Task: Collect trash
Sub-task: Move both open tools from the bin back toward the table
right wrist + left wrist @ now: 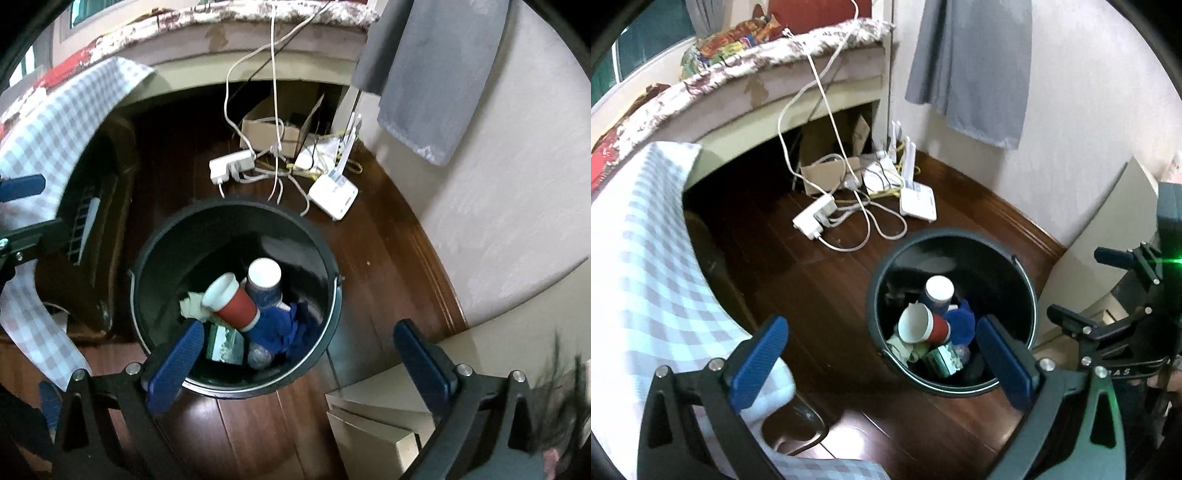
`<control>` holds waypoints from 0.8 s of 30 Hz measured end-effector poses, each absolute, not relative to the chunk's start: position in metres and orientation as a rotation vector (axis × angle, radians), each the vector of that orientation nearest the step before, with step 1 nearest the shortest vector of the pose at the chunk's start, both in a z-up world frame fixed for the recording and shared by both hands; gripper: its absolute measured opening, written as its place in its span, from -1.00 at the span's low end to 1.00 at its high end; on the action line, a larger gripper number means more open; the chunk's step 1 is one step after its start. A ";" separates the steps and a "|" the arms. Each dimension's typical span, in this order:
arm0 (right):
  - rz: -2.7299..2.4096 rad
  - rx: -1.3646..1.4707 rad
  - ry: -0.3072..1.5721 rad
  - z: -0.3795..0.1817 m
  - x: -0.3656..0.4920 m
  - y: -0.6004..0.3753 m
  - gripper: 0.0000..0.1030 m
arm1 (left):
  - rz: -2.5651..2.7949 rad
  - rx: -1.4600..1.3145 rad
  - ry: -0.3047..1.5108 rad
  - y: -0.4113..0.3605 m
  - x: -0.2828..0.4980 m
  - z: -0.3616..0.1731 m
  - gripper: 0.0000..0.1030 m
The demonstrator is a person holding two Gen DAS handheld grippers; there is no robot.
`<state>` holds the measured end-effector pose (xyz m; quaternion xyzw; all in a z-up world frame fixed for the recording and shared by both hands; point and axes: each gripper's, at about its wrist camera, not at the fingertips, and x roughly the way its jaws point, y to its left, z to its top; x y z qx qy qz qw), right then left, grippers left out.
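Hovering grippers (jaws spread) above bin

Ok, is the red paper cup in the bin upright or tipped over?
Tipped over. The red cup lies on its side atop the other trash in the black bin, its white mouth facing sideways and up.
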<state>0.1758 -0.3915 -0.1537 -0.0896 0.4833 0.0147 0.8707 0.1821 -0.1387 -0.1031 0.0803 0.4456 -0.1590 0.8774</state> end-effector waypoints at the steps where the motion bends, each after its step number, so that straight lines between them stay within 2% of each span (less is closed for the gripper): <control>1: 0.033 -0.181 0.993 -0.146 0.175 -0.390 1.00 | -0.331 0.164 0.923 -0.138 0.181 -0.100 0.99; 13: 0.075 -0.161 0.843 -0.072 0.168 -0.354 1.00 | -0.288 0.126 0.799 -0.110 0.162 -0.051 0.99; 24: 0.248 -0.191 0.733 -0.033 0.162 -0.271 1.00 | -0.128 0.050 0.698 -0.021 0.123 -0.008 0.99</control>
